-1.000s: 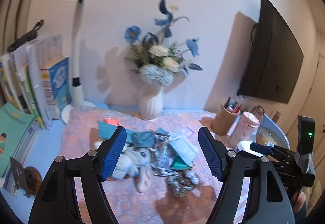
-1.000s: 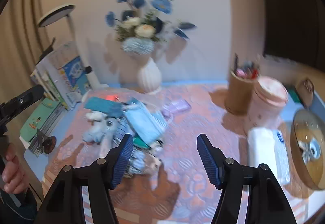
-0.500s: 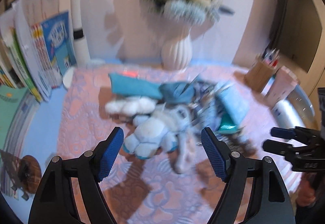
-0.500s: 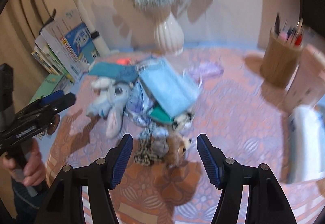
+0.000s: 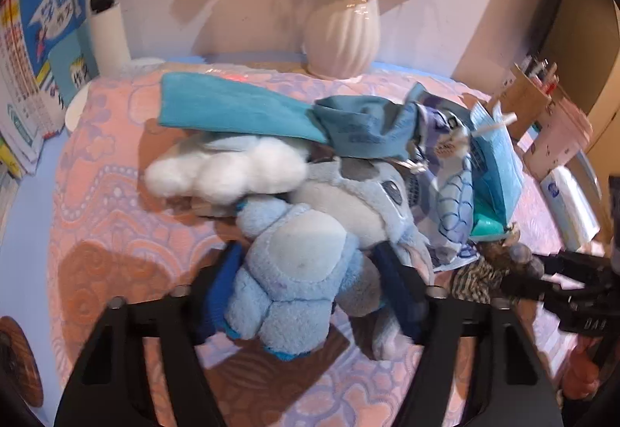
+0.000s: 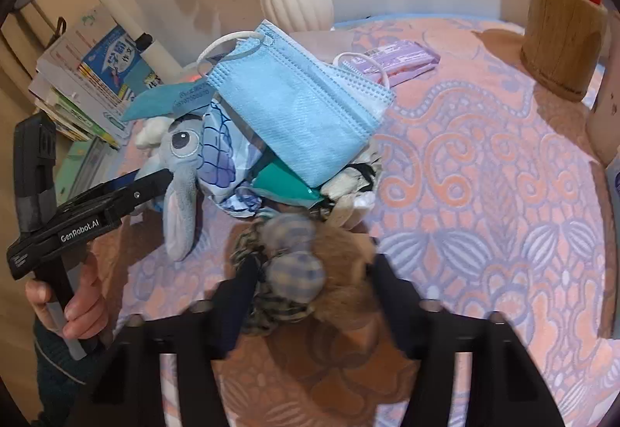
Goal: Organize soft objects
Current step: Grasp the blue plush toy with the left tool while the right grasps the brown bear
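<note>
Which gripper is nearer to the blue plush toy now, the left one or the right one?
Left. The left gripper has its open fingers on both sides of the blue plush toy. The right gripper is beside it, around the brown furry scrunchie.

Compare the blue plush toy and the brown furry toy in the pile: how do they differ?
The blue plush toy is pale blue with a grey patch; the brown furry toy is tan with checked fabric parts. The blue one sits between the left claw's fingers; the brown one between the right claw's. Both are soft and lie on the patterned cloth.
</note>
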